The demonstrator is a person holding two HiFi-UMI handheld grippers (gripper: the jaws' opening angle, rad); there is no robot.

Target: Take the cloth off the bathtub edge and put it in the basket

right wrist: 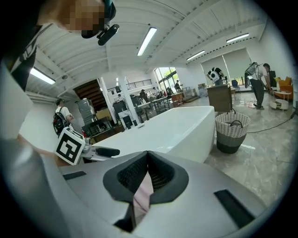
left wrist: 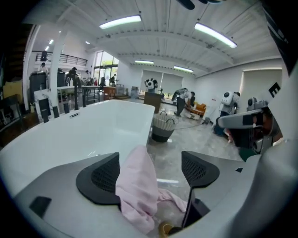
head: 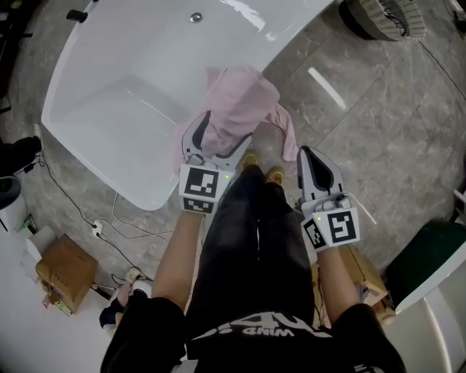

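Grey stone floor (head: 378, 124) surrounds a white bathtub (head: 109, 87) whose near edge carries a draped pink cloth (head: 237, 105); the left gripper (head: 227, 131) has its fingers spread wide either side of the cloth, the right gripper (head: 306, 153) hangs nearby with fingers pressed together, and the basket (head: 386, 18) stands well apart

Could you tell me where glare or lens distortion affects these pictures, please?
Head view: glare streaks on the bathtub rim and the glossy floor. Left gripper view: strong fisheye bending, dark corners, pink cloth sharp. Right gripper view: same bending and dark corners.
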